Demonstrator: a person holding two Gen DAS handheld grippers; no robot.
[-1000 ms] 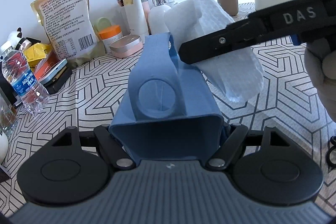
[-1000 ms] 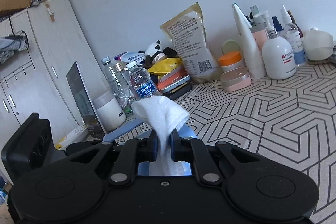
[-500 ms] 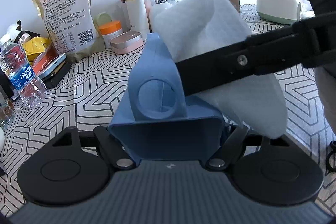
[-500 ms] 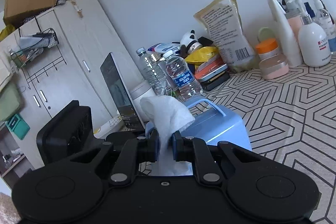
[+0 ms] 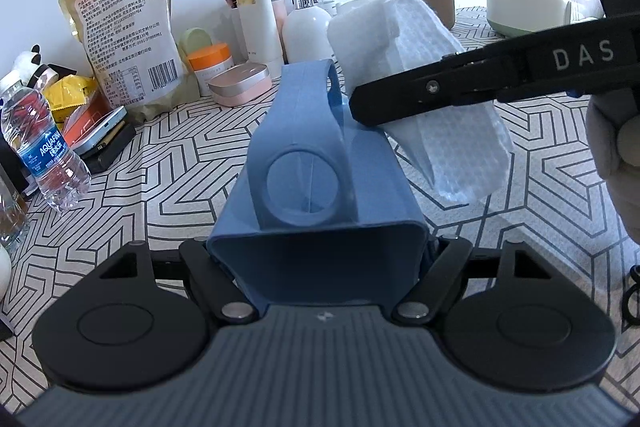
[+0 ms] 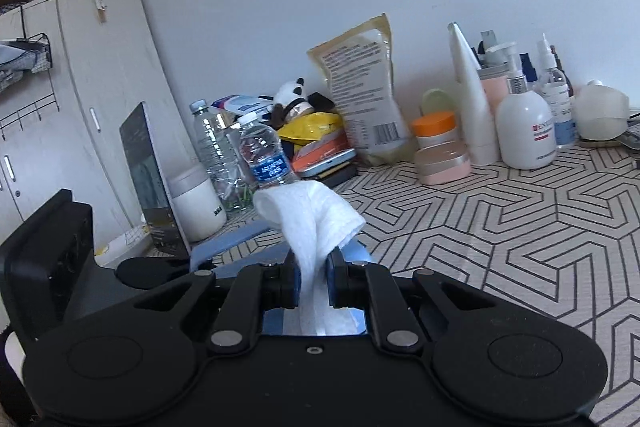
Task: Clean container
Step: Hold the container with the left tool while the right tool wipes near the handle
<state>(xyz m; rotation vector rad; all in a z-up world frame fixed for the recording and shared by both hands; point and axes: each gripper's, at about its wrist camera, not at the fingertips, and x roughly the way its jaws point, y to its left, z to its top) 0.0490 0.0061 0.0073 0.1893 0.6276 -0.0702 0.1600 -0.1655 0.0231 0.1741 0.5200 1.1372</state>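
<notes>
Left wrist view: the blue container (image 5: 320, 195) was clamped steady by the left gripper (image 5: 320, 259) so the white wipe (image 5: 432, 87), pinched by the right gripper (image 6: 312, 283), could be rubbed along its side.

Since half a second ago we note the right gripper (image 5: 360, 107) drawn back toward the container's (image 5: 320, 195) far end; its white cloth (image 5: 432, 83) hides less of the blue body. In the right wrist view, less container (image 6: 352, 251) shows under the cloth (image 6: 312, 215), and the water bottle (image 6: 264, 155) sits nearer centre.
</notes>
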